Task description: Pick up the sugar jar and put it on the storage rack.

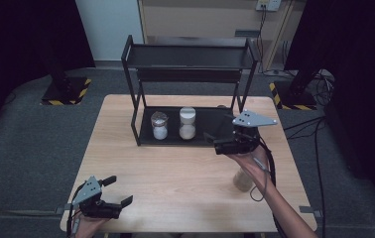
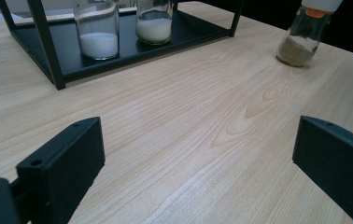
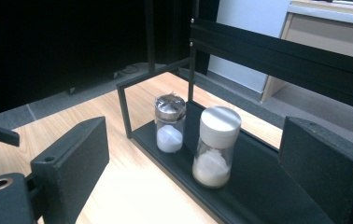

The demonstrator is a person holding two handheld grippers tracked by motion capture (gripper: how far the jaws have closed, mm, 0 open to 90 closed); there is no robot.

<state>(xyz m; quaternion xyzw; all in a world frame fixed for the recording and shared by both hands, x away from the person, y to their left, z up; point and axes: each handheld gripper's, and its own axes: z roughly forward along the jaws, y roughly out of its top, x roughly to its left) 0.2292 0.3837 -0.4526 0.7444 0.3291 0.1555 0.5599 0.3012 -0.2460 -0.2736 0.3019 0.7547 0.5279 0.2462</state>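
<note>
A black two-tier rack (image 1: 190,57) stands at the back of the wooden table (image 1: 175,173). On its lower shelf (image 3: 258,186) a silver-lidded jar (image 1: 159,125) (image 3: 170,123) and a white-lidded jar (image 1: 187,123) (image 3: 216,147) stand side by side, both holding white powder. A third jar (image 1: 243,179) (image 2: 303,39), with brownish powder, stands on the table at the right, under the person's right wrist. My right gripper (image 1: 213,141) (image 3: 195,140) hovers open at the shelf's right front, its jaws facing the two jars. My left gripper (image 1: 118,190) (image 2: 198,154) rests open near the front left edge, holding nothing.
The rack's upright posts (image 2: 48,51) frame the lower shelf. The upper shelf is bare. Cables (image 1: 319,148) trail on the grey floor to the right. Black stands with yellow-striped bases (image 1: 66,91) sit behind the table.
</note>
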